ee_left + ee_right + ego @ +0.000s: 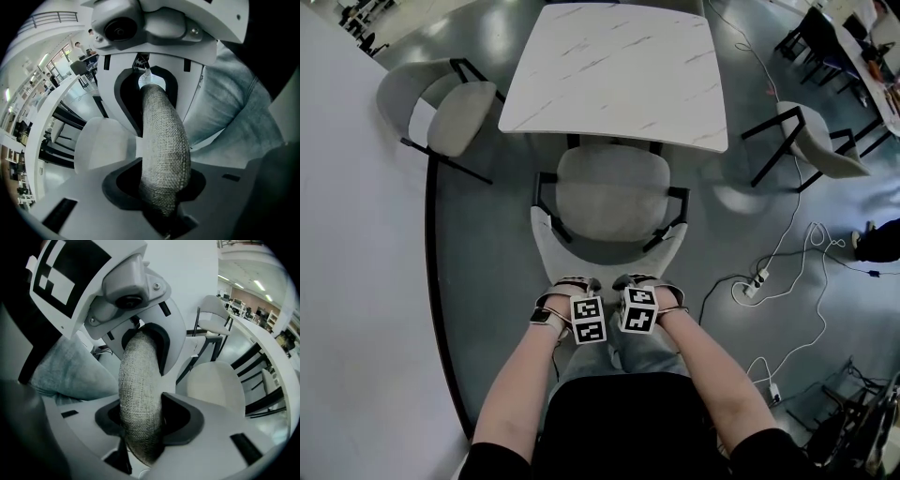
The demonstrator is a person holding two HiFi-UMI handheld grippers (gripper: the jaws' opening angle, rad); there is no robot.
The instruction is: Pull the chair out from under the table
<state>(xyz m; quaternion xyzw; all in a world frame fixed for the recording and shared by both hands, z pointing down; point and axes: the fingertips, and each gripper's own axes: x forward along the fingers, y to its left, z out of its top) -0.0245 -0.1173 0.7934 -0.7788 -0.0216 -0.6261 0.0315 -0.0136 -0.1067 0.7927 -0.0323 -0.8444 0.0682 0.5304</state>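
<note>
- My left gripper (572, 284) is clamped on the top rim of the chair (609, 192), pads pressing the backrest (161, 154) from both faces
- My right gripper (639, 280) bites the same rim just beside it, woven fabric squeezed between its pads too
- Why both on the rim? It's the one part of the chair that faces me, and a grip either side of the middle should drag it straight rather than let it swing round
- Both grippers point steeply down, so the jaws straddle the rim from above and the padding fills them; I judge that a grip that won't slide off under a pull
- The chair sits right in front of me, its back at my knees and the far edge of its seat at the near edge of the table (619, 70); most of the seat shows clear of the top
- I judge the pull well along, with little or nothing left tucked under
- Looks: pale grey coarse-weave upholstery, a rounded seat, a curved wrap-around back, a thin black frame (546, 192) down the sides
- The white, faintly marbled table stands on a grey floor (487, 281)
</note>
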